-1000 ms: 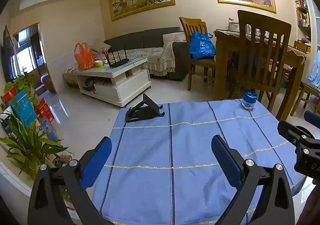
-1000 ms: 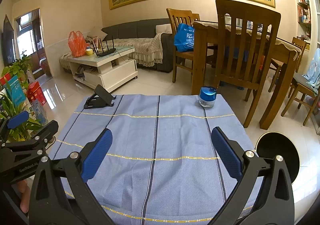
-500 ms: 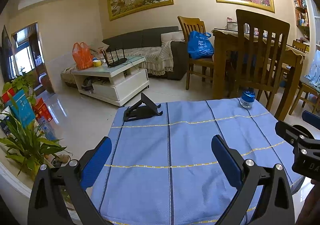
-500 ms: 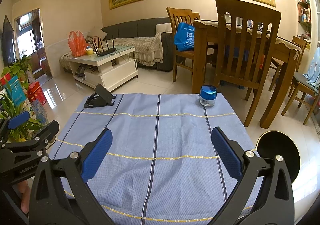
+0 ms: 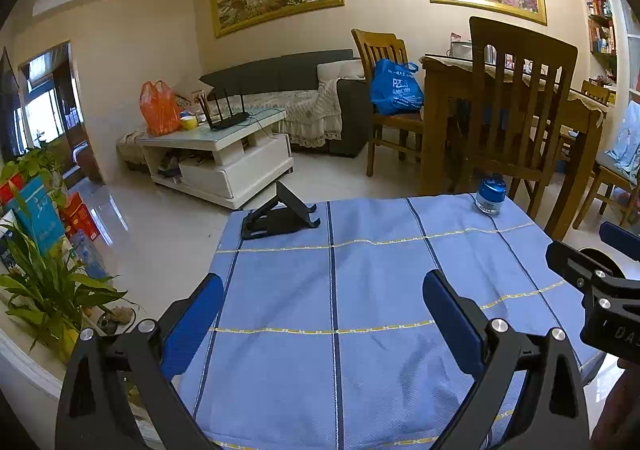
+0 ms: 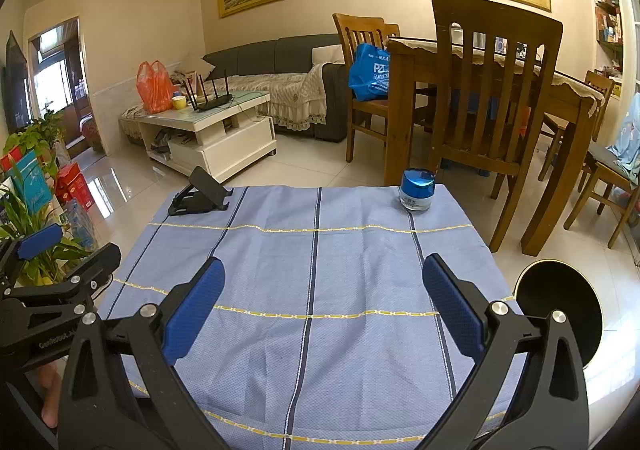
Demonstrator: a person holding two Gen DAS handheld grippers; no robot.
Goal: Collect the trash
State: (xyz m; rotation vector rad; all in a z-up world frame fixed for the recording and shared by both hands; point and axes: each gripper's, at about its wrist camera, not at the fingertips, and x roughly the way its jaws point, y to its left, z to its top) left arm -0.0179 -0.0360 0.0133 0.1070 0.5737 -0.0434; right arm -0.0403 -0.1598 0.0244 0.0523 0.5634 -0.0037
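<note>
Blue-striped tablecloth [image 6: 320, 274], blue-lidded jar [image 6: 417, 189]

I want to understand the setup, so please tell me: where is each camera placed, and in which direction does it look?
Left wrist: sits on the left gripper, facing forward over the blue tablecloth toward the sofa; its own open fingers show, and the right gripper at the right edge.
Right wrist: sits on the right gripper, facing the same way; its open fingers show, and the left gripper at the left edge.
Shared: phone stand, blue jar.
</note>
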